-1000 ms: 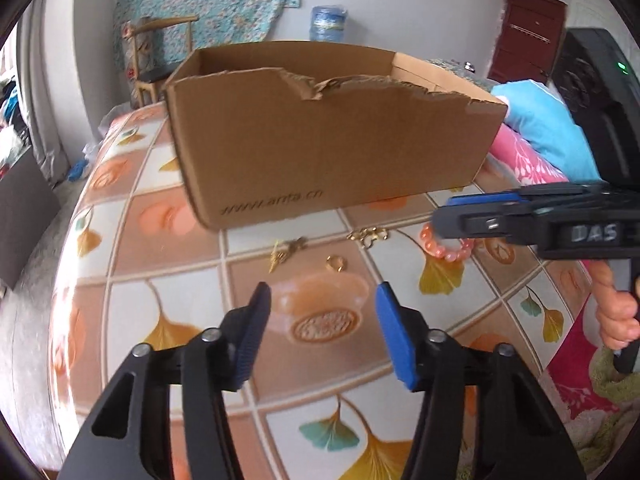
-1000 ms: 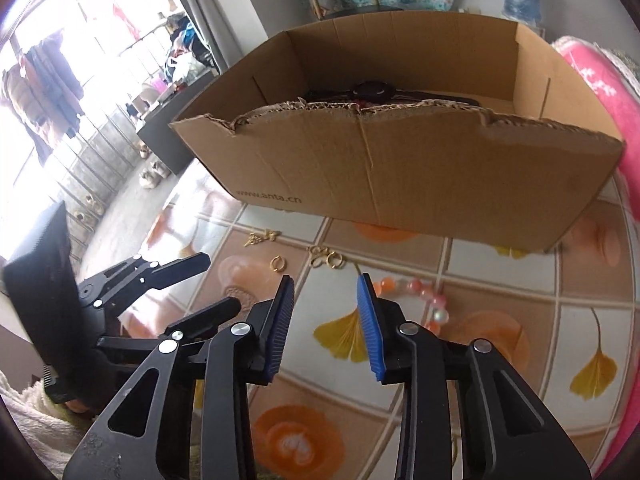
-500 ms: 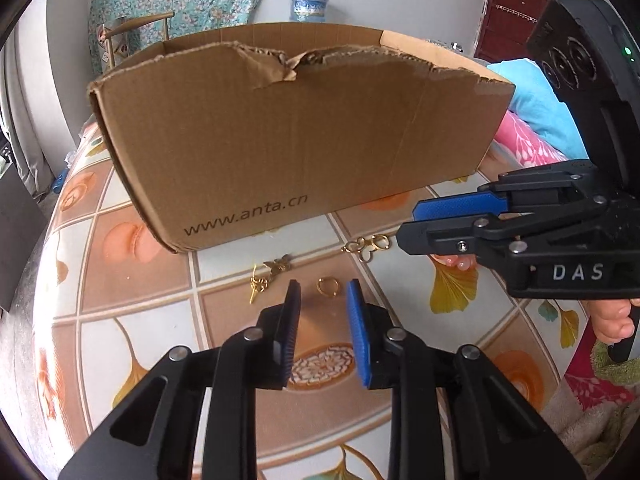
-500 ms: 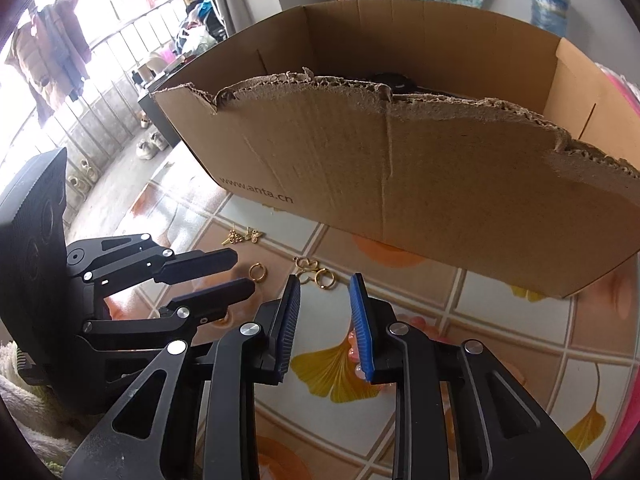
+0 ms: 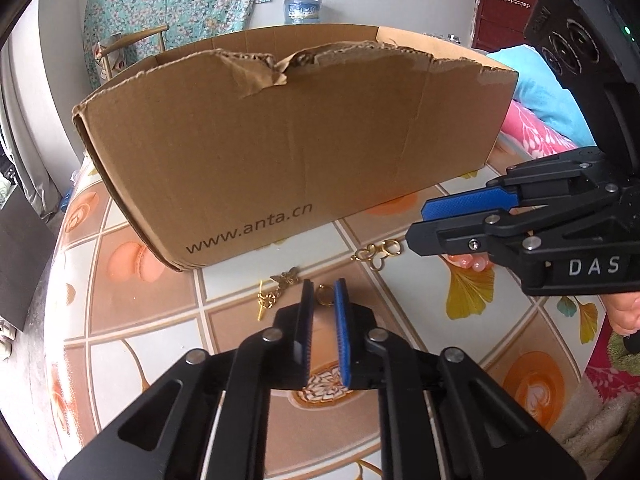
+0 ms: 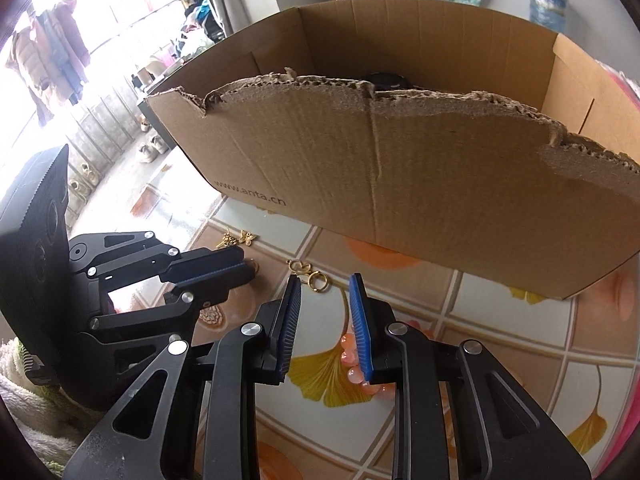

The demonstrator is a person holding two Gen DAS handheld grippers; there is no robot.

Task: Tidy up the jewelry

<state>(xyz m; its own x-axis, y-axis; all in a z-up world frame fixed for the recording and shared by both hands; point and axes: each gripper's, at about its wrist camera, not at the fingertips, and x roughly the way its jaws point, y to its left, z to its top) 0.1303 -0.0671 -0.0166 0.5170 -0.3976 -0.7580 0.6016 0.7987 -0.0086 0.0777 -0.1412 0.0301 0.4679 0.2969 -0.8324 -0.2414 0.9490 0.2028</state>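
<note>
Jewelry lies scattered on the tablecloth (image 5: 132, 332) before the cardboard box (image 5: 280, 152) (its likely home): left gripper (image 5: 322, 300) jaws closing around a gold ring (image 5: 326, 295); right gripper (image 6: 325, 300), narrowly parted, empty, straddles pink beads (image 6: 352, 364).

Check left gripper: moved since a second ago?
Yes. Left gripper advanced toward the cardboard box, jaws closing around the small gold ring.
</note>
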